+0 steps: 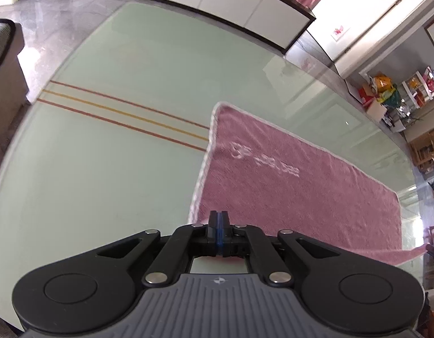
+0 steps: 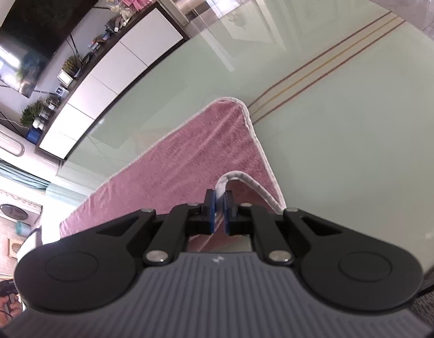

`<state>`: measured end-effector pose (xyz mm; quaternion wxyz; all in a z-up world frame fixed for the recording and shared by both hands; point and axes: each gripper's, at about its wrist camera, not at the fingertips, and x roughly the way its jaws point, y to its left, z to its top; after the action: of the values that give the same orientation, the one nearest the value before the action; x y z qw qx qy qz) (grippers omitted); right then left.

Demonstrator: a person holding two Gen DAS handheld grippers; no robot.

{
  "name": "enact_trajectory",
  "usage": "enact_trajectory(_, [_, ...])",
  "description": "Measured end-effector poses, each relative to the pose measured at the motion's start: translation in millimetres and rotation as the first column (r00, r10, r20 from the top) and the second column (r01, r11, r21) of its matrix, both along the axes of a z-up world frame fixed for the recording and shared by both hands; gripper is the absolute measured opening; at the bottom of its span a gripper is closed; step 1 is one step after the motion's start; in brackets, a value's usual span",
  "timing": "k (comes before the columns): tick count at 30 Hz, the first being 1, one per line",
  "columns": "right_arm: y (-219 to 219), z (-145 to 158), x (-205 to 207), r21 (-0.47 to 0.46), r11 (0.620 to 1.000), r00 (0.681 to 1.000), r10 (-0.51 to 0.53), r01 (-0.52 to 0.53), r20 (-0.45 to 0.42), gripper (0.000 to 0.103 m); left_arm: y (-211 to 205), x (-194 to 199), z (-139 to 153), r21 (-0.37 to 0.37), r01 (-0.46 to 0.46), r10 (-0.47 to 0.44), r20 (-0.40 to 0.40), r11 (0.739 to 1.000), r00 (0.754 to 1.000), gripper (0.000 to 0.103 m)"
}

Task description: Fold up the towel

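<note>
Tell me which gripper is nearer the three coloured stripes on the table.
Left. The left gripper holds the towel corner on the side where the stripes run under its edge. The right gripper grips the opposite near corner, with the towel's width between it and the stripes.

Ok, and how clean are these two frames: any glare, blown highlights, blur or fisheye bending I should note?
Left wrist view: the upper right corner is blown out white, the glass table mirrors the room, and its stripes bend with the lens. The pink towel is fairly sharp. Right wrist view: reflections streak the table, and the towel looks slightly soft.
</note>
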<state>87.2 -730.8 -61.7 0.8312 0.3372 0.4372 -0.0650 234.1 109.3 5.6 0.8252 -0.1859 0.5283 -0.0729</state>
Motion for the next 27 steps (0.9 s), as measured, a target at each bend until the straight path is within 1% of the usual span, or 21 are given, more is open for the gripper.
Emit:
enact_trajectory(2, [2.9,0.8,1.9,-0.002,1.0,1.0,0.012,-0.012,0.0,0.006,1.4,1.9,0.3,-0.009,-0.001,0.001,-0.004,1.0,1.0,0.0])
enact_trajectory(6, [9.9,-1.8,3.7,-0.016,0.999,0.999,0.035,-0.035,-0.014,0.006,-4.5,2.2,-4.0,-0.008,0.032,-0.032,-0.012,0.999,0.999,0.0])
enact_trajectory(7, [10.8,-3.0,3.7,-0.017,0.999,0.999,0.038,-0.038,-0.017,0.006,-9.5,0.3,-5.5,0.011,0.07,-0.07,-0.008,0.998,0.998,0.003])
enact_trajectory(8, [11.4,-4.1,3.3,-0.02,0.999,0.999,0.041,-0.041,-0.02,0.006,-15.3,-2.0,-6.7,0.036,0.116,-0.116,-0.002,0.993,0.993,0.009])
enact_trajectory(9, [11.3,-4.9,2.2,-0.022,0.999,0.999,0.042,-0.043,-0.024,0.006,-21.1,-4.4,-8.0,0.061,0.162,-0.162,0.002,0.985,0.987,0.012])
enact_trajectory(10, [10.9,-5.3,1.4,-0.023,0.999,0.999,0.042,-0.043,-0.025,0.006,-27.5,-9.2,-8.1,0.105,0.215,-0.218,0.012,0.971,0.976,0.015])
enact_trajectory(11, [9.8,-5.6,0.0,-0.026,0.999,0.999,0.042,-0.042,-0.028,0.006,-30.9,-12.6,-8.0,0.14,0.246,-0.251,0.016,0.959,0.968,0.015])
enact_trajectory(12, [8.6,-6.0,-1.3,-0.027,0.999,0.999,0.042,-0.042,-0.03,0.006,-35.7,-17.9,-7.4,0.208,0.288,-0.299,0.02,0.935,0.954,0.015])
enact_trajectory(13, [7.6,-6.3,-2.5,-0.028,0.999,0.999,0.043,-0.044,-0.031,0.006,-41.7,-25.3,-6.2,0.304,0.343,-0.367,0.025,0.889,0.93,0.015])
enact_trajectory(14, [7.0,-6.5,-3.5,-0.029,0.999,0.999,0.044,-0.045,-0.032,0.006,-44.7,-29.9,-5.3,0.358,0.374,-0.409,0.027,0.856,0.912,0.015])
enact_trajectory(15, [6.6,-6.7,-4.2,-0.029,0.998,0.998,0.046,-0.047,-0.032,0.006,-48.7,-38.1,-3.8,0.437,0.423,-0.482,0.029,0.794,0.876,0.016])
enact_trajectory(16, [6.5,-7.0,-4.4,-0.029,0.998,0.998,0.047,-0.048,-0.032,0.006,-53.1,-48.7,-3.1,0.522,0.476,-0.571,0.024,0.707,0.821,0.019])
enact_trajectory(18, [8.1,-7.9,-5.0,-0.031,0.998,0.998,0.053,-0.054,-0.034,0.006,-60.2,-69.5,-7.1,0.642,0.557,-0.717,-0.015,0.527,0.697,0.022])
enact_trajectory(19, [9.3,-8.3,-4.9,-0.031,0.998,0.998,0.056,-0.057,-0.035,0.006,-63.9,-82.7,-12.6,0.694,0.591,-0.789,-0.053,0.412,0.612,0.023])
enact_trajectory(20, [10.6,-8.6,-4.5,-0.031,0.998,0.998,0.059,-0.06,-0.036,0.006,-65.9,-93.4,-18.1,0.725,0.608,-0.836,-0.082,0.324,0.542,0.023])
enact_trajectory(21, [11.7,-8.8,-4.1,-0.031,0.998,0.997,0.061,-0.062,-0.036,0.006,-67.2,-102.8,-23.1,0.748,0.616,-0.87,-0.107,0.248,0.481,0.023])
enact_trajectory(22, [12.5,-8.7,-3.6,-0.03,0.997,0.997,0.063,-0.064,-0.036,0.006,-68.3,-110.3,-27.4,0.763,0.618,-0.897,-0.122,0.189,0.425,0.023])
enact_trajectory(24, [15.3,-9.2,-1.9,-0.029,0.997,0.997,0.067,-0.068,-0.038,0.006,-70.3,-123.8,-35.4,0.785,0.614,-0.938,-0.145,0.084,0.315,0.023])
enact_trajectory(25, [16.2,-9.2,-1.3,-0.029,0.997,0.997,0.068,-0.07,-0.04,0.006,-71.2,-128.1,-39.2,0.789,0.612,-0.949,-0.161,0.041,0.271,0.023])
enact_trajectory(26, [17.4,-8.8,-0.6,-0.03,0.997,0.997,0.07,-0.071,-0.042,0.006,-72.3,-130.2,-41.0,0.792,0.61,-0.953,-0.172,0.018,0.251,0.023])
enact_trajectory(27, [18.7,-8.1,0.0,-0.03,0.997,0.996,0.073,-0.074,-0.042,0.006,-73.1,-132.4,-44.9,0.804,0.594,-0.956,-0.192,-0.025,0.22,0.023])
